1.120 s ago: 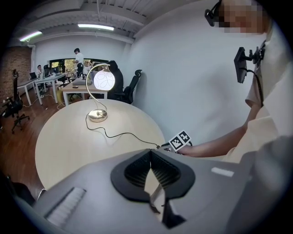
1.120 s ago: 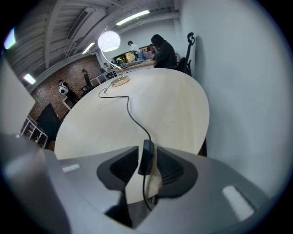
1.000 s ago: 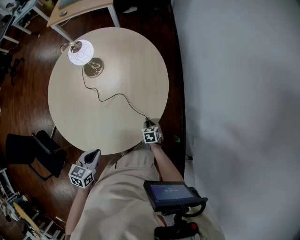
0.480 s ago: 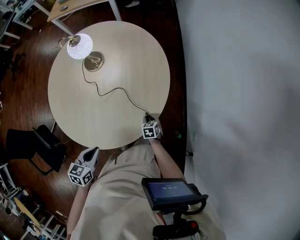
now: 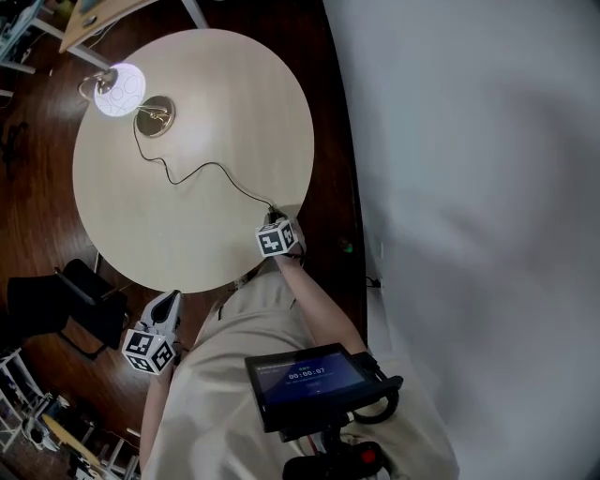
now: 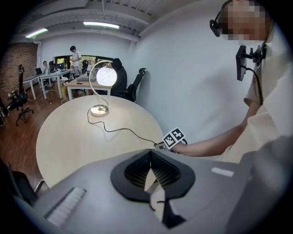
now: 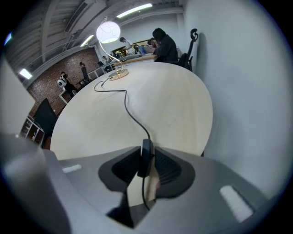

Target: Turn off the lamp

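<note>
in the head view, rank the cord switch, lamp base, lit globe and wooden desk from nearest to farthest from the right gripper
1. cord switch: between the closing tongs of the right gripper, at the near edge of the table.
2. lamp base: across the table, upper left.
3. lit globe: just past the base.
4. wooden desk: off the table, top left corner.

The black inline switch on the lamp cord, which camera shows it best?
The right gripper view: the black inline switch sits close up between the right gripper's closing jaws. The head view mostly hides it behind the marker cube; the left gripper view shows only a speck.
</note>
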